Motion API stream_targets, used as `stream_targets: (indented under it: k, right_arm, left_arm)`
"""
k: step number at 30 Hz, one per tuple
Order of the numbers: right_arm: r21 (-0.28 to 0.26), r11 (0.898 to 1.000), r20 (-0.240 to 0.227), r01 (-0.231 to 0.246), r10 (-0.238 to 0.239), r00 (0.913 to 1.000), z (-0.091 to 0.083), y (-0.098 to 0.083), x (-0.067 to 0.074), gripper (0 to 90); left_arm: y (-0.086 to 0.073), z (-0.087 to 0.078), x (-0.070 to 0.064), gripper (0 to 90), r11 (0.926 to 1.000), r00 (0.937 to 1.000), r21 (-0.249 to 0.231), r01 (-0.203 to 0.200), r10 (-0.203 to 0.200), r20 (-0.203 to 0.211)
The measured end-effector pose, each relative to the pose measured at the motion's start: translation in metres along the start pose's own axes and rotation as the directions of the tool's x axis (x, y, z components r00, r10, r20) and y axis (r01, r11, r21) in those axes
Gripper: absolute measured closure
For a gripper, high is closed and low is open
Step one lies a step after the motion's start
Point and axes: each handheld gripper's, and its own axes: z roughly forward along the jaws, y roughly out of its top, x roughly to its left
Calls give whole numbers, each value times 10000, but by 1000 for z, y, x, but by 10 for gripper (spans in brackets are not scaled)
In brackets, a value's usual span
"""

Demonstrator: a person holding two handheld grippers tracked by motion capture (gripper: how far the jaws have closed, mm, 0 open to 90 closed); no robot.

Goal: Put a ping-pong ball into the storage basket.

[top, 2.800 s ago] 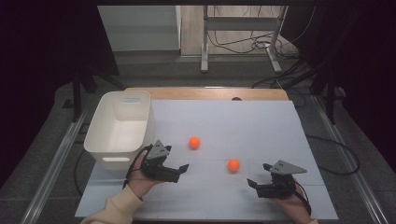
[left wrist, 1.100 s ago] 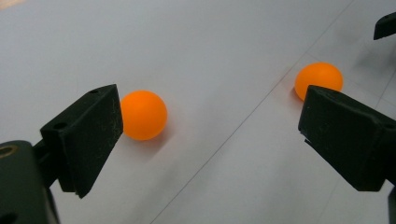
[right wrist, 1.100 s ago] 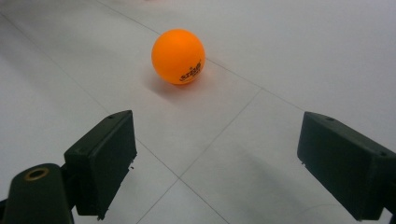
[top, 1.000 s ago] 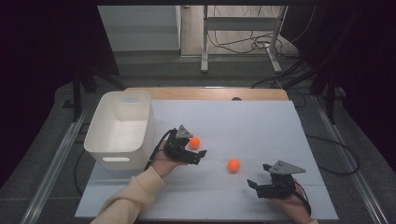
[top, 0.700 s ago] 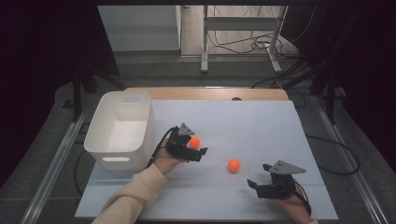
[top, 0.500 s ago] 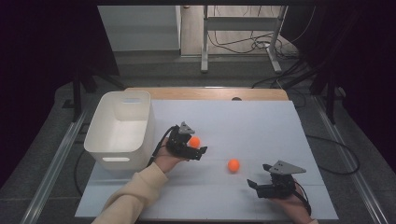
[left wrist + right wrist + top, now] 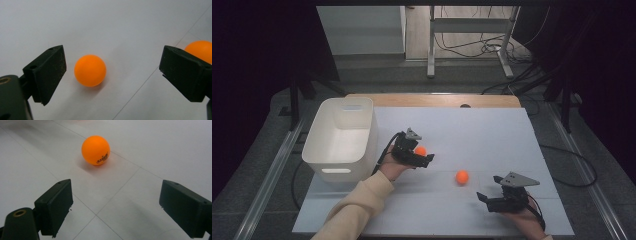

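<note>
While the small, smooth orange plastic ball (image 7: 90, 70) rests on the pale white table surface (image 7: 492, 130), the left gripper (image 7: 419, 155) brackets it with both black jaws spread wide, the ball lying nearer the left-hand jaw in the left gripper view and touched by neither. Nothing has been grasped yet: judging by the layout, the work is to lift this ball and carry it to the deep white plastic bin (image 7: 341, 137) standing empty just beside the left hand at the table's left edge, so closing, lifting and dropping all appear to remain. A second orange ball (image 7: 462, 176), printed with a small dark logo in the right gripper view (image 7: 95, 150), sits a short way to the right, between the two hands; it peeks past the right-hand jaw in the left gripper view. The right gripper (image 7: 492, 197) rests low near the front edge, its jaws also apart and holding nothing, pointed toward that second ball but well short of it. Faint seams cross the table under both balls. The path from the first ball to the bin looks unobstructed, though a round ball on a smooth top could roll away if a jaw nudges it off-centre.
</note>
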Motion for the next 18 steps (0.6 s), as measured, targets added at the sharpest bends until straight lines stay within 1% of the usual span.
stream_targets:
  k: [5, 8, 9, 12, 18]
  right_arm:
    - [28, 10000, 25, 6, -6, 10000, 0, 0, 0, 122]
    - [28, 10000, 28, 10, -10, 10000, 0, 0, 0, 122]
    - [29, 10000, 27, 10, -10, 10000, 0, 0, 0, 121]
    - [46, 10000, 36, 6, -6, 10000, 0, 0, 0, 121]
    - [-2, 10000, 6, 8, -8, 10000, 0, 0, 0, 122]
  left_arm:
    - [-1, 5, 4, 81, 9997, 9998, 156, 191, -191, -12]
    - [-2, 8, 6, 81, 9995, 9998, 229, 217, -216, -24]
    - [-2, 10, 7, 81, 9992, 9996, 258, 296, -296, -4]
    - [-3, 13, 8, 79, 9985, 9996, 474, 291, -290, -16]
    - [-4, 15, 11, 78, 9975, 9994, 620, 350, -348, -43]
